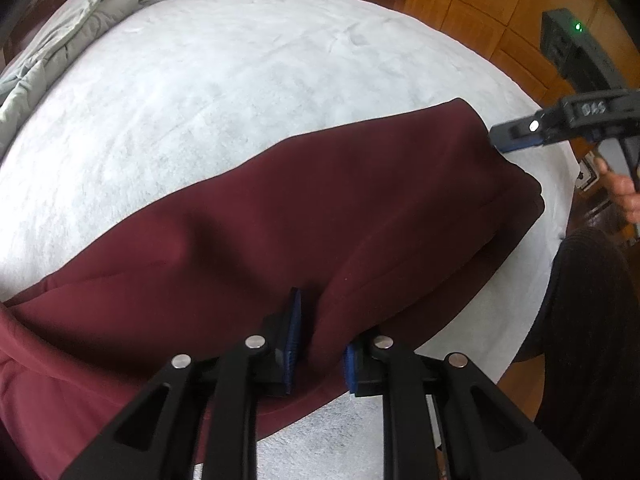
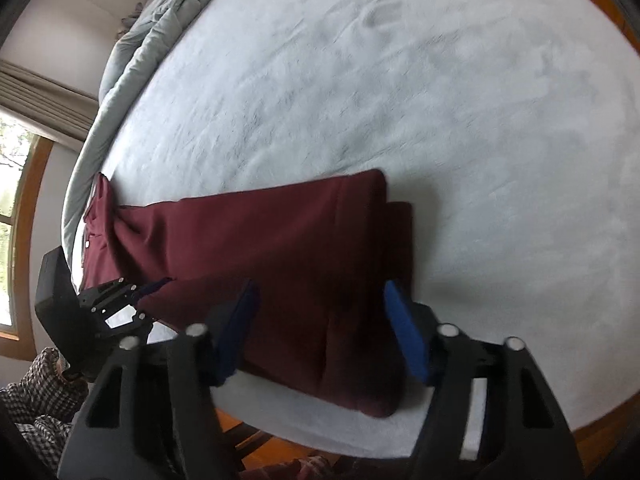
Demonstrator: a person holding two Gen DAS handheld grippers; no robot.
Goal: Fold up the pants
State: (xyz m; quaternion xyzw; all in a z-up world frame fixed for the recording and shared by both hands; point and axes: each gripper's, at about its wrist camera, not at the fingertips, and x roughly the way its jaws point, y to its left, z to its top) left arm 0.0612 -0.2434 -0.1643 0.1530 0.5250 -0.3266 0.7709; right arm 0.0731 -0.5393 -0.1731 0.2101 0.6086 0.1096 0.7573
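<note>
Left hand-held gripper [image 1: 318, 346]: jaws narrow, pinched on a raised ridge of the pants [image 1: 280, 216] at their near edge. Right hand-held gripper [image 2: 320, 332]: jaws about half open, blue pads either side of the folded cuff end, not clearly pressing; blurred. Pants maroon, folded lengthwise, long axis along the near edge of the bed [image 2: 400, 80], waistband toward the window side, cuffs toward the right gripper. Waistband cut off in left view. Grey duvet [image 2: 152, 40] bunched at far edge. Person's hand [image 1: 624, 192] partly visible.
</note>
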